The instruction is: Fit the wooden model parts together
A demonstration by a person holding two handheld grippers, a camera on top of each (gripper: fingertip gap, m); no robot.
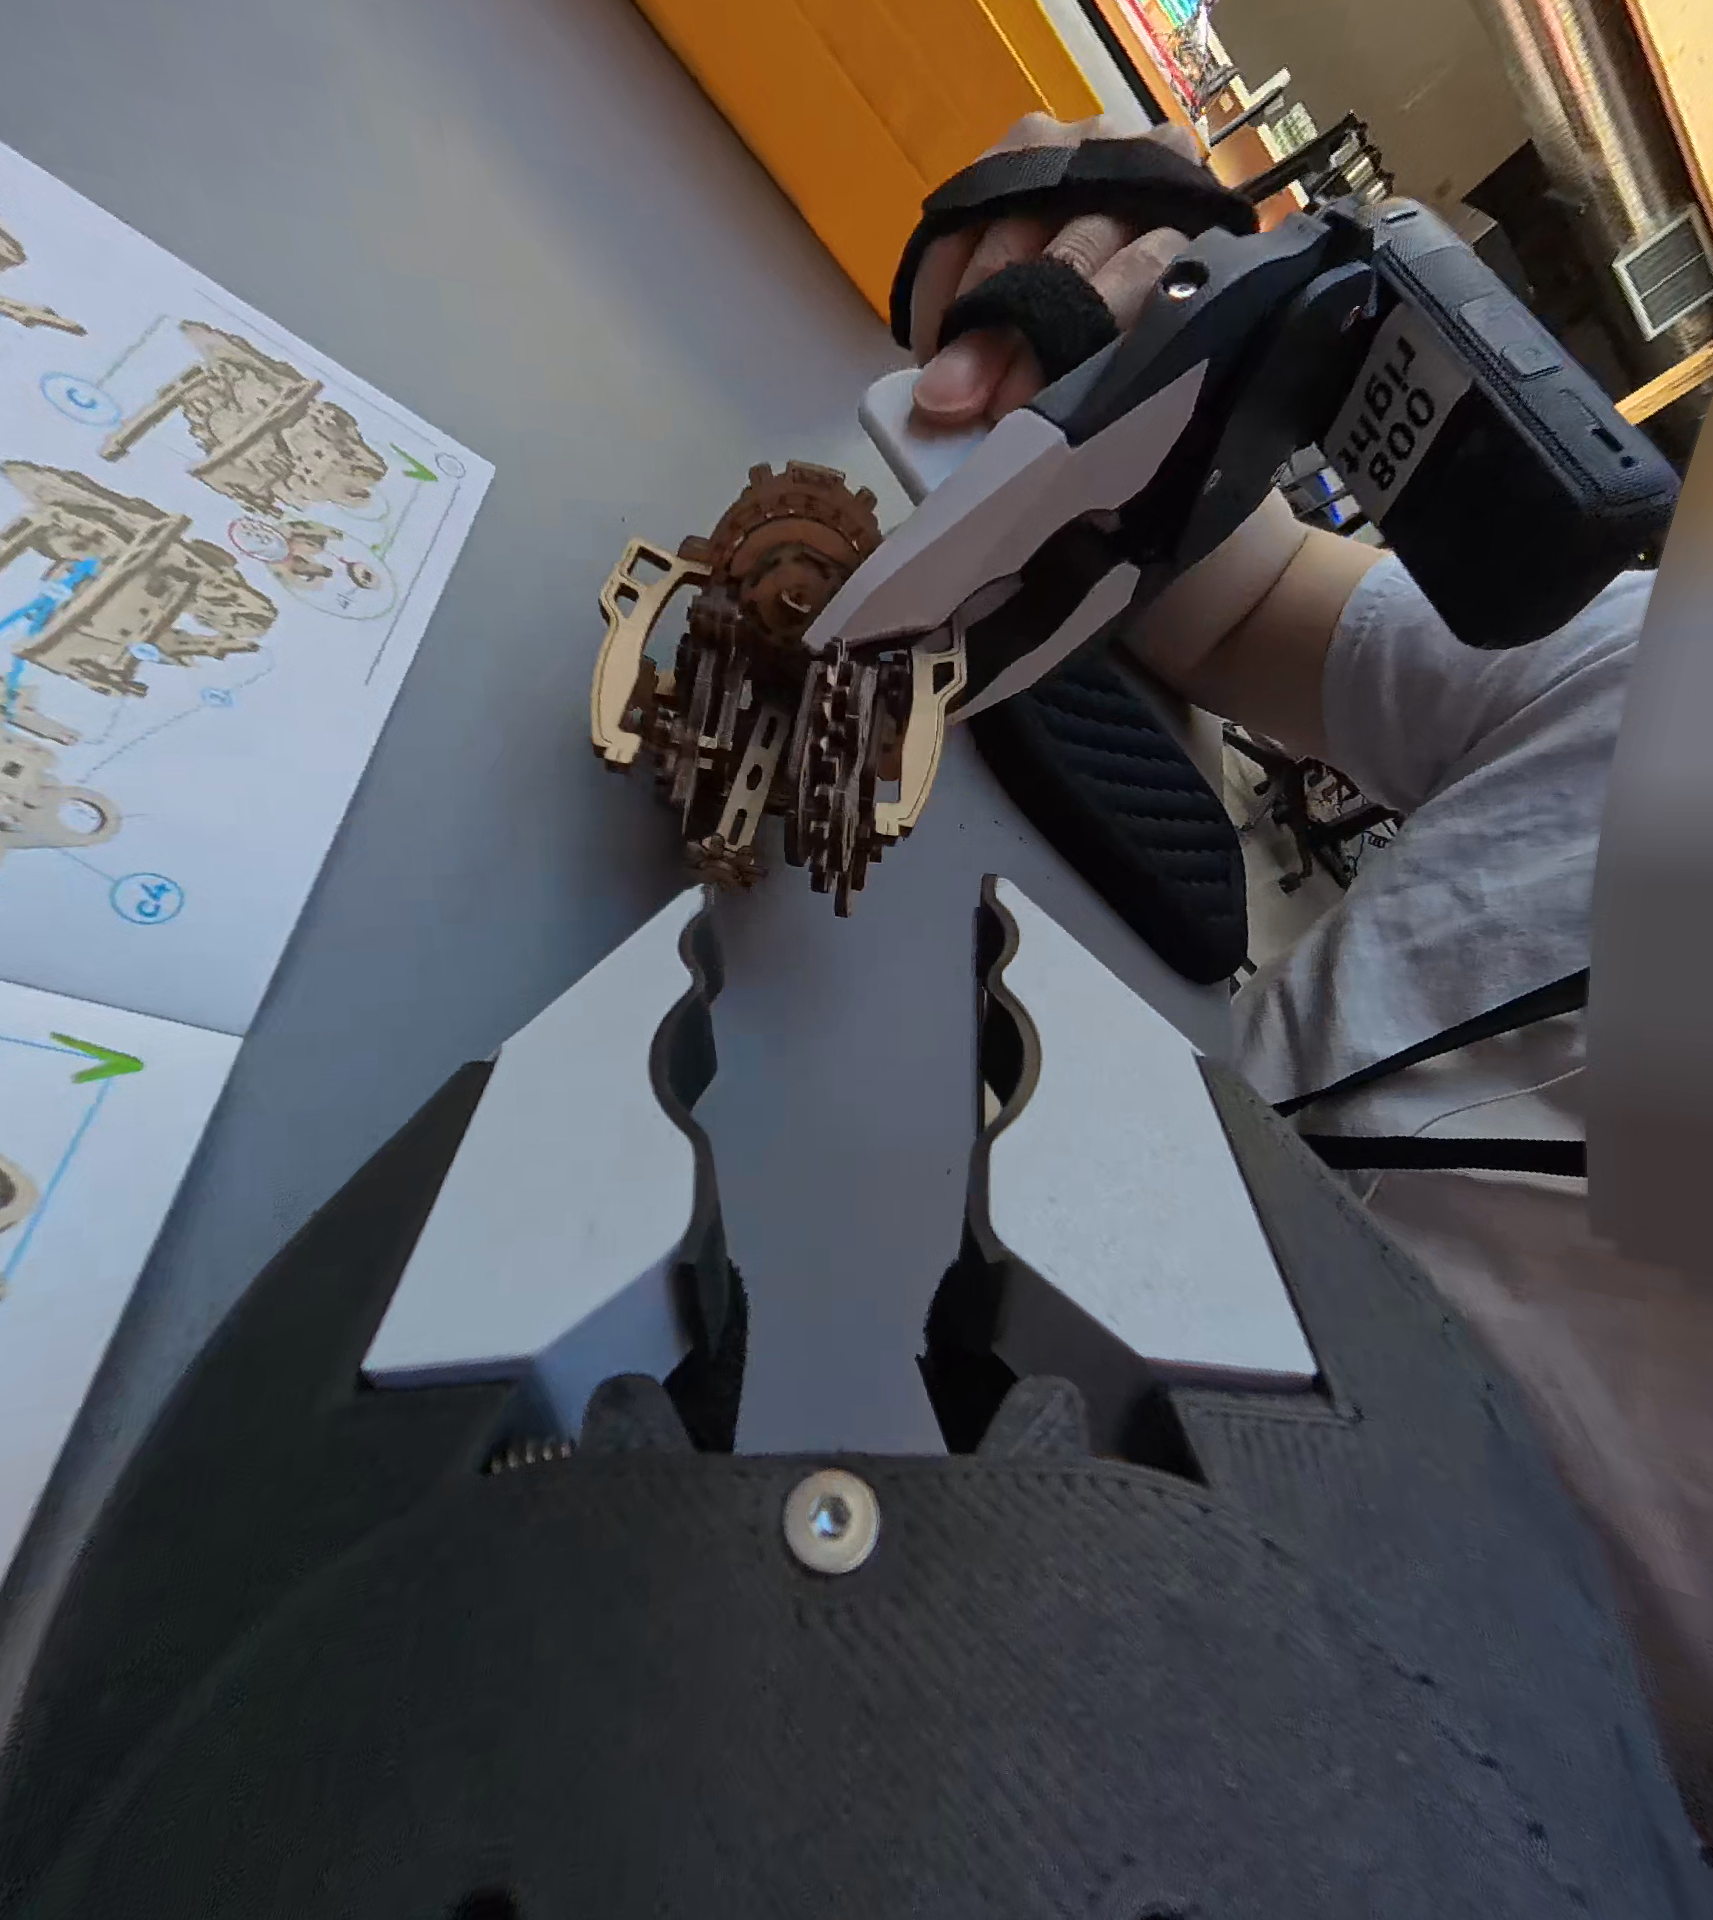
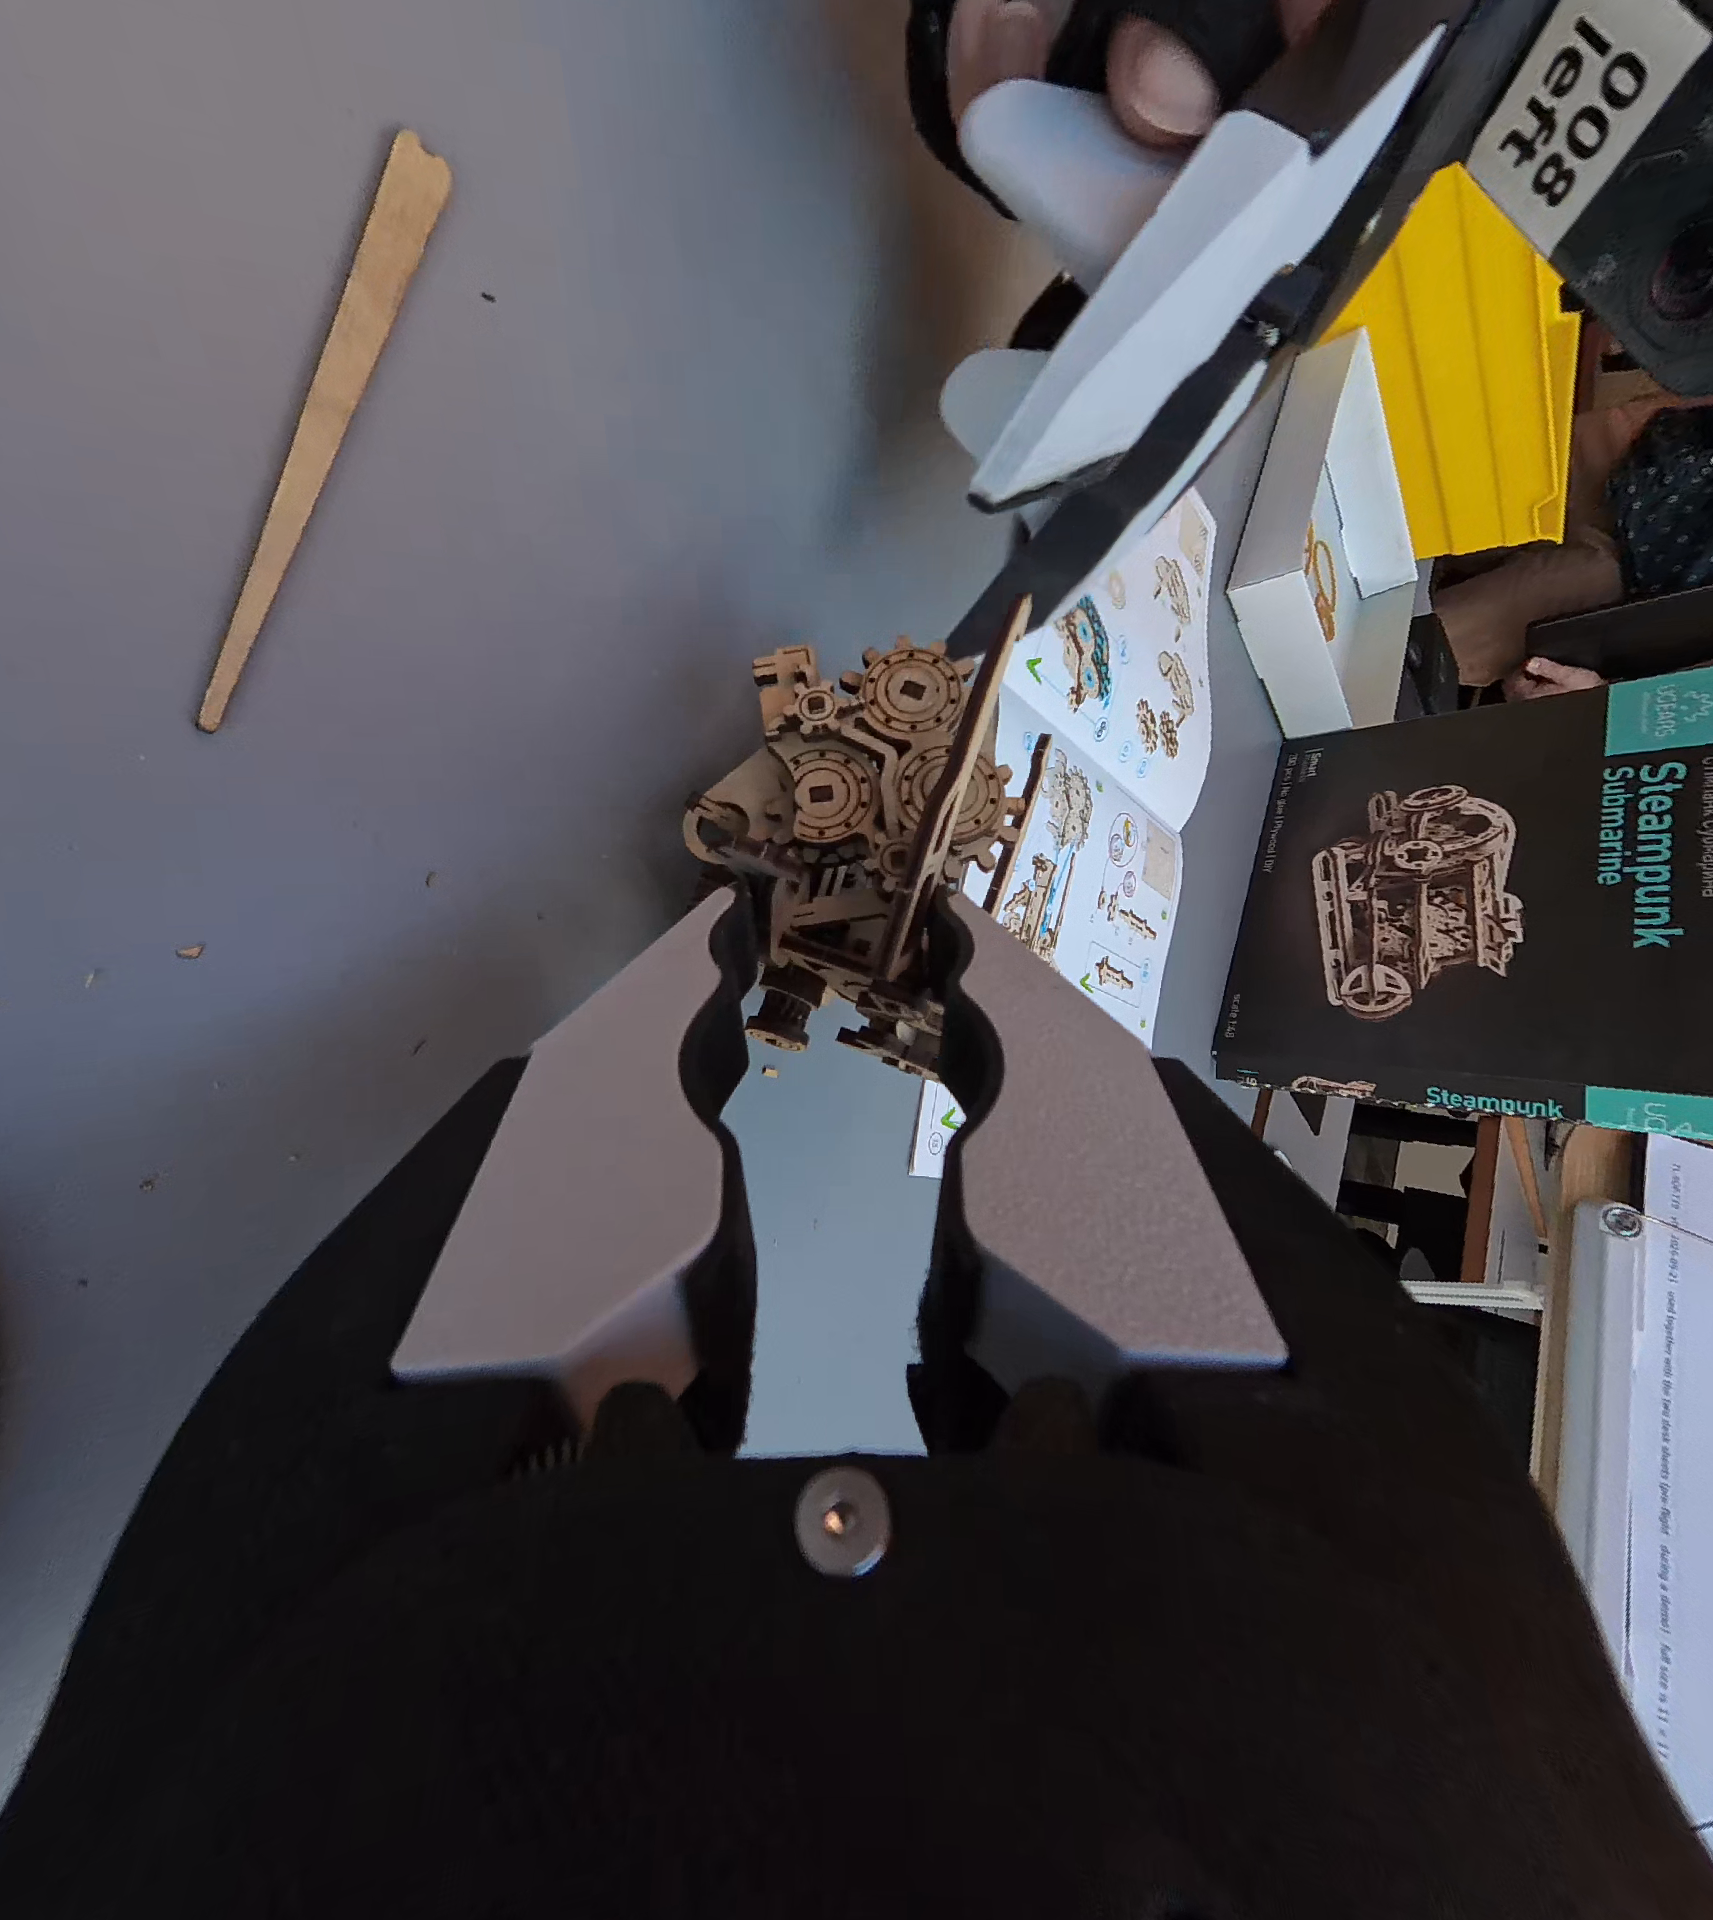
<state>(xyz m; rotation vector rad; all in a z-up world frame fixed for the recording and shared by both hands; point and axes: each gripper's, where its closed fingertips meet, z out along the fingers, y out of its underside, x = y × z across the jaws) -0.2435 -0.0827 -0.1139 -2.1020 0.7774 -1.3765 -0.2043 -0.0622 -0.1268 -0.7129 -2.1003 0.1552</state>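
Note:
The wooden model (image 2: 831,800), a cluster of gears between thin side frames, sits between my right gripper's (image 2: 836,909) fingertips, which are shut on its lower part. In the left wrist view the model (image 1: 727,707) is just beyond my left gripper (image 1: 844,896), which is open and empty, its left fingertip close to a small gear at the model's bottom. The right gripper (image 1: 883,634) clamps the model's right side there. In the right wrist view the left gripper's finger (image 2: 1143,343) reaches down to the top of a thin side frame (image 2: 977,748).
A grey table (image 2: 571,520) carries a loose tapered wooden stick (image 2: 322,436) at far left, an instruction sheet (image 1: 156,520), a black kit box (image 2: 1486,904), a white open box (image 2: 1330,551) and a yellow bin (image 2: 1454,364). A person's gloved hand (image 1: 1028,260) holds the right gripper. The gap from one gripper's tips to the other's is roughly 6 centimetres.

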